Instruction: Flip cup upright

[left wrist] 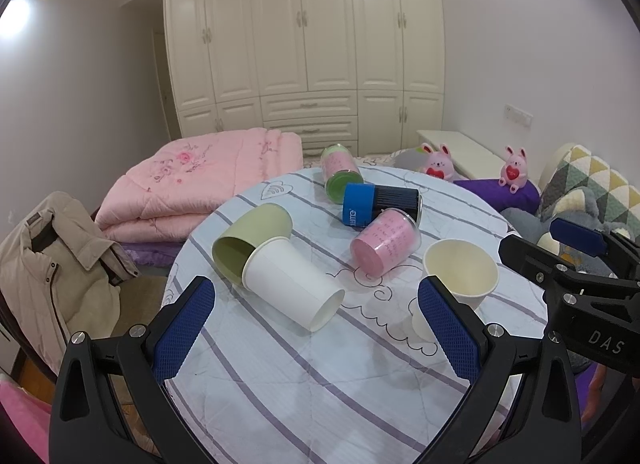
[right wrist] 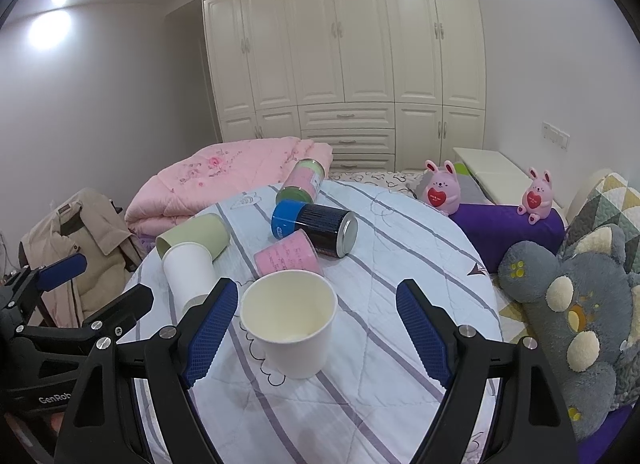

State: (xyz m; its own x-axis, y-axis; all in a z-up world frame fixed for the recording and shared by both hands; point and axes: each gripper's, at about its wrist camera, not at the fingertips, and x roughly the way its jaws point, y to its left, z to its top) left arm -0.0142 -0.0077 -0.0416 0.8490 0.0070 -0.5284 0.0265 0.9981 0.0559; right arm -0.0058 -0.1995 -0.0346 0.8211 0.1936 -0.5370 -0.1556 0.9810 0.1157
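A white paper cup (right wrist: 290,326) stands upright on the round table (right wrist: 400,264), between the open fingers of my right gripper (right wrist: 318,330) without touching them; it also shows in the left wrist view (left wrist: 460,270). A second white paper cup (left wrist: 292,282) lies on its side, its base tucked into a green cup (left wrist: 248,240) also on its side. A pink cup (left wrist: 386,242), a blue-black can (left wrist: 382,203) and a pink-green jar (left wrist: 340,171) lie on their sides further back. My left gripper (left wrist: 316,318) is open and empty, just in front of the lying white cup.
The table has a striped quilted cloth. A folded pink blanket (left wrist: 200,183) and a beige coat (left wrist: 52,264) lie left. Pink bunny toys (right wrist: 440,187), a purple cushion (right wrist: 508,227) and a grey plush (right wrist: 572,304) sit right. A wardrobe (left wrist: 304,43) stands behind.
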